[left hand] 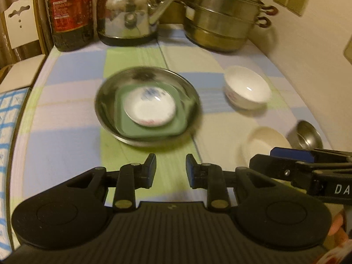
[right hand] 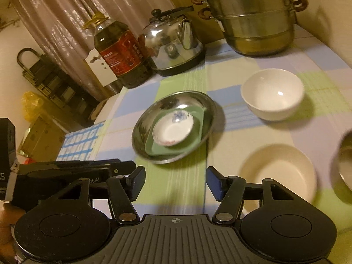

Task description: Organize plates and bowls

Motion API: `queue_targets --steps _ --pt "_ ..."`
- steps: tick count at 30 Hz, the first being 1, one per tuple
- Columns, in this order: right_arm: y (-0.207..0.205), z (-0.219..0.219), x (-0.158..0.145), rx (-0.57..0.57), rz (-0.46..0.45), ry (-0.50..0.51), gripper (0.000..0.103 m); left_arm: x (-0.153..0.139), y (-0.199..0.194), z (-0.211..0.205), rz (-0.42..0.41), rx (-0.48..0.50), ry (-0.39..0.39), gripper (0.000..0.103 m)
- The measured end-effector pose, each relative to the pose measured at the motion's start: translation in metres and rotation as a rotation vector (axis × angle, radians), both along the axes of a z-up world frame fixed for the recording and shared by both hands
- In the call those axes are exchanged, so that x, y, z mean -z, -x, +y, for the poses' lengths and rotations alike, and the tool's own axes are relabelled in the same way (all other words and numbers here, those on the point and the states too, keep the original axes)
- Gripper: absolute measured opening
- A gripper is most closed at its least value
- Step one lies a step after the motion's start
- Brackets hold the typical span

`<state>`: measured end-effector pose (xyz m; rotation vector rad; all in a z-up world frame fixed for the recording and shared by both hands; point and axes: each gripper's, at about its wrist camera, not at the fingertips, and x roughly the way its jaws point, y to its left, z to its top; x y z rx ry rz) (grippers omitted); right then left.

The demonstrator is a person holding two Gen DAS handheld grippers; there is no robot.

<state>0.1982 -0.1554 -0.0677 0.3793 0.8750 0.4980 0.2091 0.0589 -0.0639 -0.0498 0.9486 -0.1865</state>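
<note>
On my right gripper (left hand: 286, 154), lower right of the left view, I read only "DA"; the oil bottle (right hand: 120, 55) label is illegible. Both it and my left gripper (left hand: 171, 171) gape empty. Mid-frame, the steel plate (right hand: 140, 129) holds a green dish (right hand: 198, 132) and a small saucer (right hand: 172, 129), with bare tablecloth (right hand: 184, 182) before it.

Tablecloth (right hand: 253, 132): checked pale blue, lime green and cream. Steel plate (right hand: 140, 136): silver, holding a sage-green square dish (right hand: 193, 145) and a white saucer (right hand: 173, 129) with blue floral print and red edge marks. Bowl (right hand: 272, 94): plain white; shallow plate (right hand: 279, 169): cream.
</note>
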Motion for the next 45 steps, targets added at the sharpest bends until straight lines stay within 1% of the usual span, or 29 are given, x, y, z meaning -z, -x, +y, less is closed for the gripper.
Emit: queue_targets --steps 7,17,24,32,36,39,45 --pt "0.050 -0.043 -0.009 0.013 -0.002 0.002 0.071 -0.008 0.055 -0.038 -0.010 0.010 0.009 0.027" --pt "0.110 -0.101 -0.013 0.023 -0.010 0.025 0.073 -0.014 0.116 -0.089 -0.031 -0.002 0.022 0.027" --pt "0.139 -0.132 -0.012 0.031 -0.018 0.056 0.073 -0.014 0.148 -0.118 -0.041 -0.009 0.019 0.027" --pt "0.158 -0.156 -0.007 0.032 -0.003 0.064 0.073 -0.013 0.170 -0.138 -0.029 -0.027 0.020 0.027" --pt "0.162 -0.162 -0.008 0.025 -0.002 0.070 0.073 -0.014 0.174 -0.142 -0.029 -0.039 0.013 0.029" --pt "0.163 -0.166 -0.008 0.028 -0.008 0.077 0.073 -0.016 0.174 -0.145 -0.036 -0.041 0.006 0.033" --pt "0.160 -0.174 -0.009 0.045 -0.011 0.079 0.073 -0.019 0.171 -0.148 -0.038 -0.045 -0.008 0.034"
